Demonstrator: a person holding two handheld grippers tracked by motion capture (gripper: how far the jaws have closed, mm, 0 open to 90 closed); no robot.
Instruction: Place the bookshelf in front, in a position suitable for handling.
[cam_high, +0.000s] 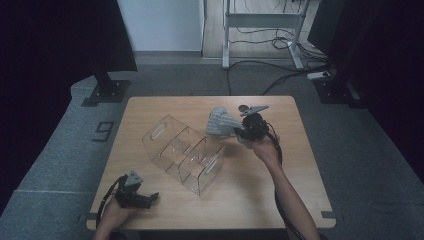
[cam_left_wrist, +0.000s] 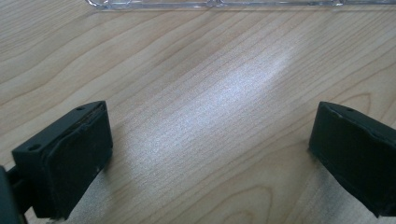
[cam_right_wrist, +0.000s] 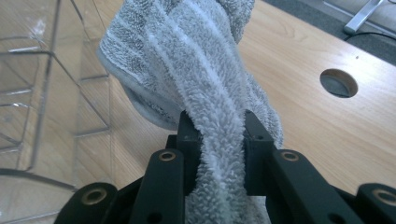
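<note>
A grey striped towel (cam_high: 220, 123) hangs bunched above the table, to the right of a clear plastic organizer (cam_high: 183, 152). My right gripper (cam_high: 241, 132) is shut on the towel (cam_right_wrist: 196, 70), whose folds are squeezed between the two black fingers (cam_right_wrist: 256, 140). The organizer (cam_right_wrist: 42, 93) has several compartments and slot handles, and lies tilted on the wooden table (cam_high: 280, 175). My left gripper (cam_high: 150, 198) rests near the table's front left edge, open, with bare wood between its pads (cam_left_wrist: 74, 154). The organizer's edge (cam_left_wrist: 233, 3) is just ahead of it.
A round cable hole (cam_right_wrist: 339, 82) sits in the tabletop behind the towel. Beyond the table, on grey carpet, stand a white desk frame (cam_high: 262, 30) with cables, and dark curtain stands at both sides.
</note>
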